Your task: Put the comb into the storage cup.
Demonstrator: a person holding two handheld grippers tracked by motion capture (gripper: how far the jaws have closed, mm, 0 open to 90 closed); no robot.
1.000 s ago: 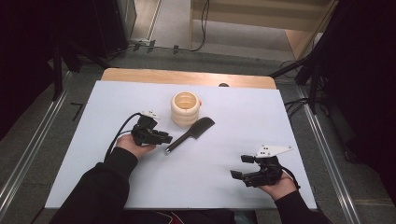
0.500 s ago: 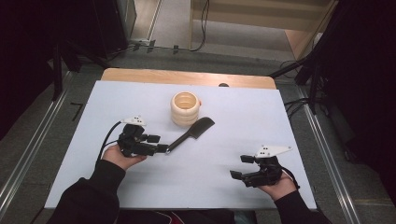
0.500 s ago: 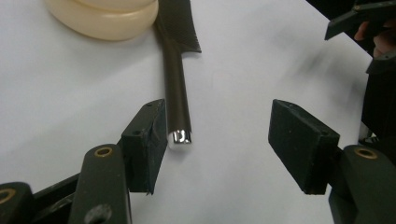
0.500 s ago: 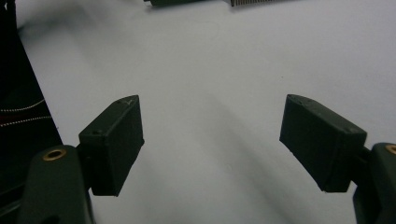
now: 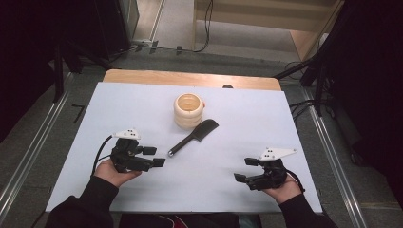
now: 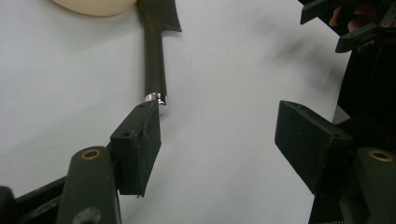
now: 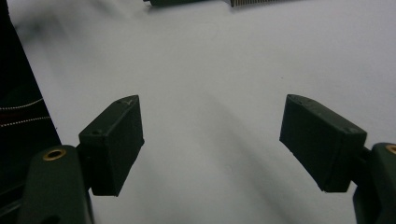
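The black hairbrush [image 5: 194, 137] lies flat on the white tabletop [image 5: 285, 128], its bristled head touching the foot of the cream ribbed cup [image 5: 189, 110] and its handle running away from the cup toward the person, ending in a small silver cap [image 6: 155, 97]. The left tongs [image 5: 153, 156] sit just short of that cap, on the side away from the cup; their jaws have just been opening and now stand wide with nothing between them, so the brush rests free. The right tongs [image 5: 246, 170] are also wide and empty, well away from the cup, near the tabletop's front right part. The main risk, as I judge it, is the near jaw: in the left gripper view its pad [image 6: 137, 140] sits almost against the handle's end, so any sideways drift or a careless pull-back could catch the cap and swing the brush. Since the head leans on the cup, a swing could nudge the light cup or roll the brush off its back. If the brush was meant to end up inside the cup, it is not there yet.
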